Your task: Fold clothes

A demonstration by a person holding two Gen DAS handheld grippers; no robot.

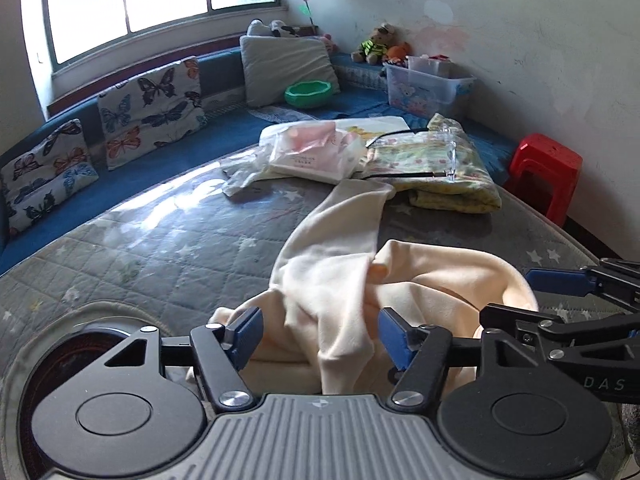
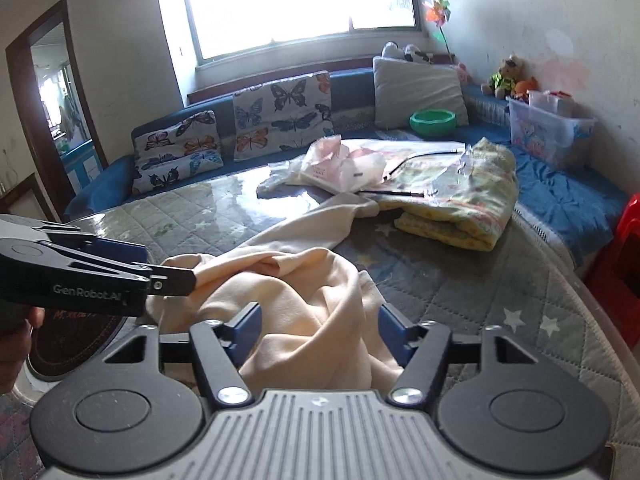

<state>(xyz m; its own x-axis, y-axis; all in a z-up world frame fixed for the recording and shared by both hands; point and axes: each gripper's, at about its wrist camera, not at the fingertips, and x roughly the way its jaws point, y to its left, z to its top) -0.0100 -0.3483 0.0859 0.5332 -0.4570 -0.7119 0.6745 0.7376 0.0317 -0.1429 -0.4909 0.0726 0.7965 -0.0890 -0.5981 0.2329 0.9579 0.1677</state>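
A cream garment lies crumpled on the quilted table top, one sleeve stretching toward the far packages. It also shows in the right wrist view. My left gripper is open, its blue pads on either side of a bunched fold near the garment's near edge. My right gripper is open too, with cloth lying between its pads. The right gripper also shows at the right of the left wrist view. The left gripper also shows at the left of the right wrist view, next to the cloth's left edge.
A folded floral blanket and plastic-wrapped packages lie at the far end of the table. Butterfly cushions, a green bowl and a clear storage box sit on the blue bench. A red stool stands at right.
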